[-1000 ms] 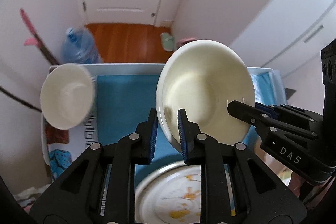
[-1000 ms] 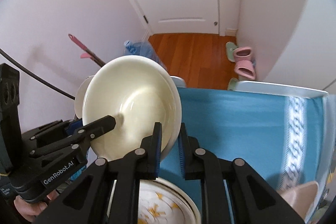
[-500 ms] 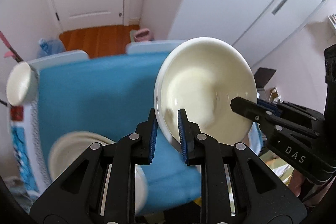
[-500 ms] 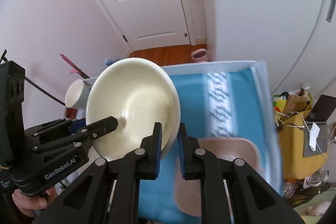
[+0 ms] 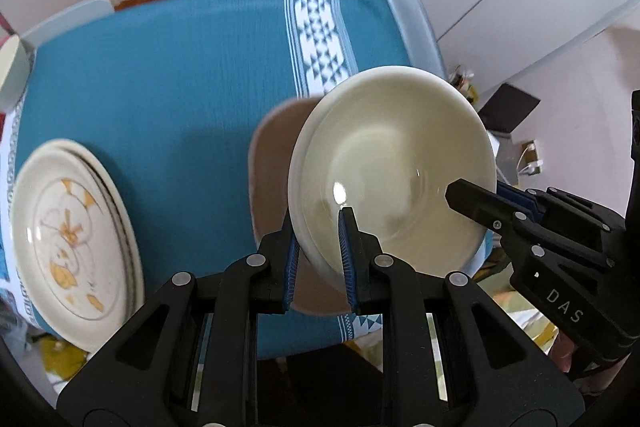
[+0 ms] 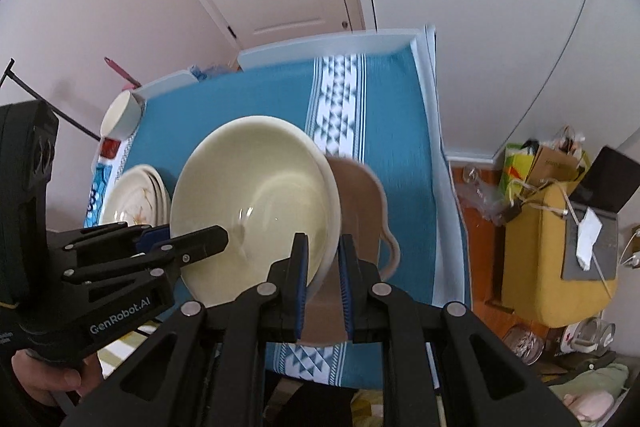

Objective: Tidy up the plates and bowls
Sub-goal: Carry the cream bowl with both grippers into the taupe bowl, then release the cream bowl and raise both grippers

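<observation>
Both tools grip one cream bowl (image 5: 394, 163) by opposite rims: my left tool (image 5: 318, 253) is clamped on its near edge, my right tool (image 6: 323, 277) likewise on the other side. Since a second ago I have swung the bowl across the tabletop (image 5: 180, 87), away from the flowered plates (image 5: 70, 239) and the small white bowl (image 6: 120, 115), so that it now hangs tilted above the brown dish (image 5: 272, 187). I judge the next step is to lower it there; the bowl is not yet set down.
</observation>
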Demonstrator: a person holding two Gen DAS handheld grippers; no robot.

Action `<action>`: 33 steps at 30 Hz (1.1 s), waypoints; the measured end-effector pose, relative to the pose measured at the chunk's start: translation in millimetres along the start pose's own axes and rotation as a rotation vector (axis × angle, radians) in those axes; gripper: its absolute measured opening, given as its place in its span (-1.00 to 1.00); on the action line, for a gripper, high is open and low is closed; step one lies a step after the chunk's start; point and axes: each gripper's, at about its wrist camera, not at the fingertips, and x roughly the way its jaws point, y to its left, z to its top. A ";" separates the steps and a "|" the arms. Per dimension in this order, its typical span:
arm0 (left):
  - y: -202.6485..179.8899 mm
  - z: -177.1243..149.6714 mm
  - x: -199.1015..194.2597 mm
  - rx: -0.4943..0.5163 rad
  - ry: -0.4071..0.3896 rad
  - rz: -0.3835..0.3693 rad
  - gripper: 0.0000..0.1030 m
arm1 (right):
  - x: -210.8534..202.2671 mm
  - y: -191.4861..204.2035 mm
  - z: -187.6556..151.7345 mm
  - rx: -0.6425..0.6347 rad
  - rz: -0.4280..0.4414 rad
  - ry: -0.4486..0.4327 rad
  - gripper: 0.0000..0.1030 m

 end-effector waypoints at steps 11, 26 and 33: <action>0.8 -10.1 37.5 -0.006 0.053 0.058 -0.67 | 34.3 -13.0 -10.0 -0.027 0.004 0.053 -0.74; -1.0 -2.9 43.4 0.032 0.045 0.115 -0.67 | 41.7 -10.3 -10.7 -0.054 -0.012 0.057 -0.74; -5.2 -0.5 29.4 0.061 0.000 0.160 -0.66 | 34.4 -10.8 -10.5 -0.046 -0.012 0.053 -0.73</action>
